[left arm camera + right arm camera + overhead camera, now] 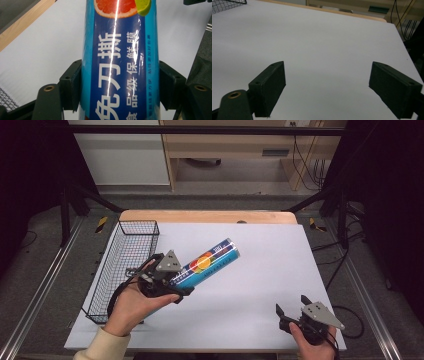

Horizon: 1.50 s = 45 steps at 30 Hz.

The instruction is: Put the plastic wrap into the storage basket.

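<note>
The left gripper (176, 282) clamps the cling-film tube (207, 262), pointing toward two o'clock beside the wire basket (112, 270). Grip firm, swing slowly. The right gripper (292, 307) waits wide open, empty.

The blue cylindrical roll with the fruit print (120, 62) is cut off at the top and bottom edges of the left gripper view, and its near end is hidden behind the left gripper (170, 279) in the high view. Its small print is unreadable there.
</note>
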{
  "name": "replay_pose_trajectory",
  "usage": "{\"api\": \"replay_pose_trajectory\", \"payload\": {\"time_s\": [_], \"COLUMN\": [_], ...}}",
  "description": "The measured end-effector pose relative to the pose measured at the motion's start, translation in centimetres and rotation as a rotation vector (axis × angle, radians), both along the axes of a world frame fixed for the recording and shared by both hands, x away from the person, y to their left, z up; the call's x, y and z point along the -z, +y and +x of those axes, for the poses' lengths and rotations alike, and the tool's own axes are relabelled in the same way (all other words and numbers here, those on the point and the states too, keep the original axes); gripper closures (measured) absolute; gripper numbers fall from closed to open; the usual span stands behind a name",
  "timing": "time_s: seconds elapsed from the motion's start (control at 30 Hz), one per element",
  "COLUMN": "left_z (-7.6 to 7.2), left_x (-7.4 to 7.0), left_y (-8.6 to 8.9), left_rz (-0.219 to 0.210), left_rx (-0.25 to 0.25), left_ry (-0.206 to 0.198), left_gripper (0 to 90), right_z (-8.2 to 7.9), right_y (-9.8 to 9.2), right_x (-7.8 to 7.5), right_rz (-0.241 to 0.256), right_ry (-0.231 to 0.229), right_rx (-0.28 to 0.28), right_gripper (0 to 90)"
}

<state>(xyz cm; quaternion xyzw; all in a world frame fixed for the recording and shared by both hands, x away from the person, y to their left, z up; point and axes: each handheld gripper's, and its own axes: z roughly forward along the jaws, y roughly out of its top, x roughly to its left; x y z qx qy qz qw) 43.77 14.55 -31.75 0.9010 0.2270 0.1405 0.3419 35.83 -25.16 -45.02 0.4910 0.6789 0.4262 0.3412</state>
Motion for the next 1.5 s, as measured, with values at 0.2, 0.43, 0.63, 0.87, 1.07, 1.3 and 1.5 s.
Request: {"api": "replay_pose_trajectory", "payload": {"time_s": [0.2, 0.43, 0.63, 0.87, 1.07, 1.3, 1.5], "left_z": [0.0, 0.2, -0.2, -0.6, -0.4, -0.1, 0.5], "left_x": [-0.1, -0.7, -1.5, -2.7, -3.3, -3.3, -3.1], "left_y": [0.9, 2.2, 2.8, 4.3, 5.6, 6.7, 7.4], "left_rz": [-0.01, -0.011, 0.004, 0.016, 0.03, 0.042, 0.048], "left_rx": [-0.031, -0.071, -0.09, -0.133, -0.172, -0.216, -0.255], "left_ry": [0.0, -0.002, -0.021, -0.026, -0.027, -0.02, -0.007], "left_gripper": [32.0, 32.0, 32.0, 32.0, 32.1, 32.1, 32.1], "right_z": [0.3, 0.4, 0.3, 0.3, 0.3, 0.4, 0.4], "right_y": [0.1, 0.1, 0.2, 0.1, 0.2, 0.1, 0.1], "right_x": [0.0, -0.1, -0.1, -0.2, -0.2, -0.2, -0.1], "right_rz": [0.001, -0.008, -0.011, -0.005, -0.007, -0.006, -0.009], "right_ry": [0.022, 0.025, 0.021, 0.022, 0.026, 0.025, 0.025], "right_rx": [0.027, 0.04, 0.038, 0.038, 0.037, 0.041, 0.044], "right_gripper": [8.4, 8.3, 9.1, 9.6, 10.1, 10.4, 11.0]}}
